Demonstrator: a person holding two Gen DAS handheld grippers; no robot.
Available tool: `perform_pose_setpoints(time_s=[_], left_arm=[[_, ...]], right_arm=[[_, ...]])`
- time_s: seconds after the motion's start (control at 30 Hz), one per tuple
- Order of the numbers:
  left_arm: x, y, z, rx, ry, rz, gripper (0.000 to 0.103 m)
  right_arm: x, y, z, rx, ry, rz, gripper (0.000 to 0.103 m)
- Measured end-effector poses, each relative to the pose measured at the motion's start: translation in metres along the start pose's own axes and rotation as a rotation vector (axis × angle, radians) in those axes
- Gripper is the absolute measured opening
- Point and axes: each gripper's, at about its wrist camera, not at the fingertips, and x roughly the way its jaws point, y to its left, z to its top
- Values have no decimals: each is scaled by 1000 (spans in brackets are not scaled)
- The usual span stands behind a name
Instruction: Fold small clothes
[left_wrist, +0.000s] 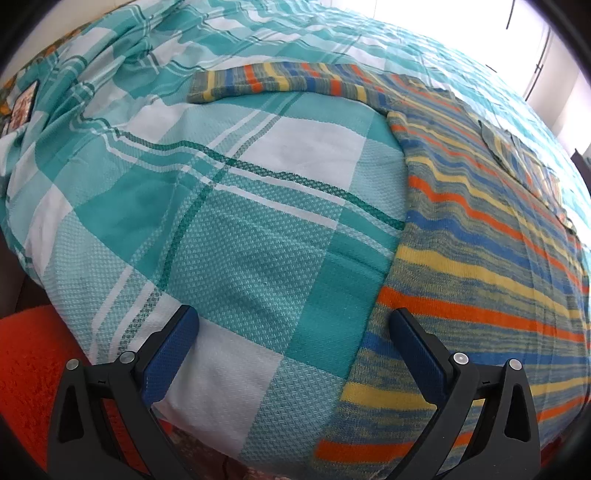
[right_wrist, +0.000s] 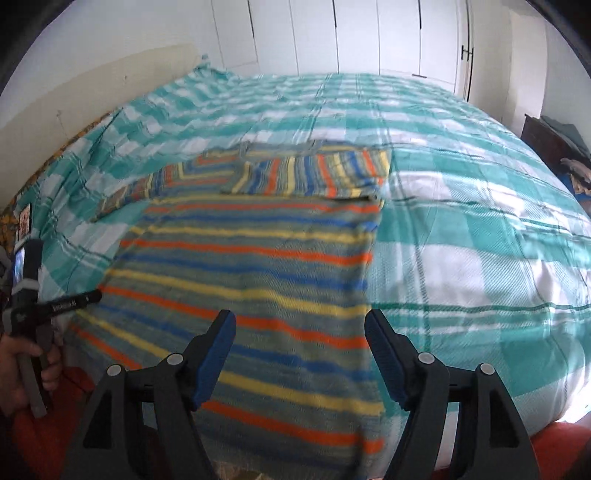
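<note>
One sleeve's folded over the sweater (right_wrist: 251, 266) on the bed (right_wrist: 461, 229) (other sleeve's out flat), both my claws (left_wrist: 295, 332) (right_wrist: 300, 325) apart, empty, most folds left.

We see a bed covered by a teal and white checked bedspread (right_wrist: 461, 229), rumpled toward its far left side. Behind it stand white wardrobe doors (right_wrist: 369, 37). A red rug (left_wrist: 26, 354) lies below the near edge. At far right sits what may be dark wooden furniture (right_wrist: 546, 140), blurred.
</note>
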Motion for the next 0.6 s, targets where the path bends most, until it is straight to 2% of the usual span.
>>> perform_pose_setpoints(time_s=[0.07, 0.2, 0.3, 0.6], left_arm=[[0, 0, -1, 7, -2, -5, 103], [-1, 0, -2, 18, -17, -16, 103], [-1, 1, -3, 20, -21, -24, 103], [-2, -5, -4, 54, -16, 4, 103]], right_arm=[[-1, -1, -2, -8, -13, -40, 72], [3, -11, -11, 28, 7, -125, 83], [3, -18, -15, 49, 5, -187, 85], [-4, -27, -18, 70, -10, -242, 88]])
